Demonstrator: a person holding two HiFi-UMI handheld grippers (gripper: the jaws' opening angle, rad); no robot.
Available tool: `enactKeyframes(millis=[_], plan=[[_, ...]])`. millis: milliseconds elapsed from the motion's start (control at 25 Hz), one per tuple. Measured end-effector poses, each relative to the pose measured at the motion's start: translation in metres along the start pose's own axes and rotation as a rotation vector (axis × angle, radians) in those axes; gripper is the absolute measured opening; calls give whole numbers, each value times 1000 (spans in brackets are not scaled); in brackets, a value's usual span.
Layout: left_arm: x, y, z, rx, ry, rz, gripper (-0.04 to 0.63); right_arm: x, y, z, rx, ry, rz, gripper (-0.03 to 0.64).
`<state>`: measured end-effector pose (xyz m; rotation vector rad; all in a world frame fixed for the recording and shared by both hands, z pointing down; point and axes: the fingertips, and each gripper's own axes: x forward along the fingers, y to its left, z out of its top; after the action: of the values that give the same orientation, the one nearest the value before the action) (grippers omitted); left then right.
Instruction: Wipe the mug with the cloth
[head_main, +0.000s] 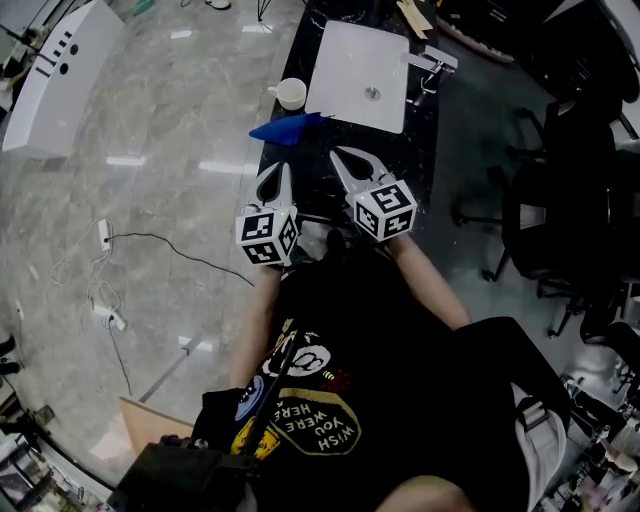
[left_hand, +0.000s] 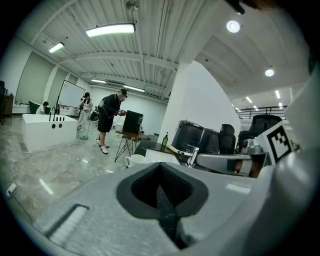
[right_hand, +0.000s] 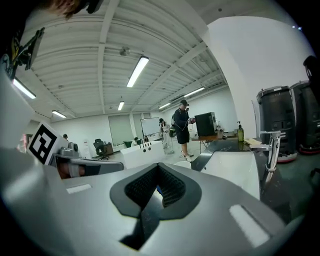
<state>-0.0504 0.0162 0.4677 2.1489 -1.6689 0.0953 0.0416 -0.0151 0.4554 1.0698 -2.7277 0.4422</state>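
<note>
In the head view a white mug (head_main: 290, 93) stands on the left end of the black counter (head_main: 425, 140), beside a white sink (head_main: 345, 85). A blue cloth (head_main: 288, 128) lies just in front of the mug at the counter's edge. Both grippers hover short of the counter's near edge, pointing at it. My left gripper (head_main: 284, 170) is shut and empty, a little short of the cloth. My right gripper (head_main: 339, 154) is shut and empty too, to the right of the cloth. The left gripper view shows the mug (left_hand: 134, 160) beyond its closed jaws.
A faucet (head_main: 430, 65) stands at the sink's right. Black office chairs (head_main: 560, 200) crowd the right side. On the grey floor to the left lie cables and a power strip (head_main: 105, 235); a white tub (head_main: 60, 70) stands further off. People (left_hand: 107, 120) stand in the background.
</note>
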Motion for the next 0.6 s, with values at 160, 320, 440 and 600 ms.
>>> enactKeyframes(millis=[160,320,440,600], plan=[[0,10,-4,-3,12,-5,3,5,0,-7,20,10,-15,3],[-3,18,-8,-6,25,-18,3,7,4,-12,13,29,-44,3],[-10,24,-12,-17,30,-31,4,6,10,-17,16,39,-62,3],[-14,34,-16,-25,40,-41,3,10,17,-24,13,55,-78,3]])
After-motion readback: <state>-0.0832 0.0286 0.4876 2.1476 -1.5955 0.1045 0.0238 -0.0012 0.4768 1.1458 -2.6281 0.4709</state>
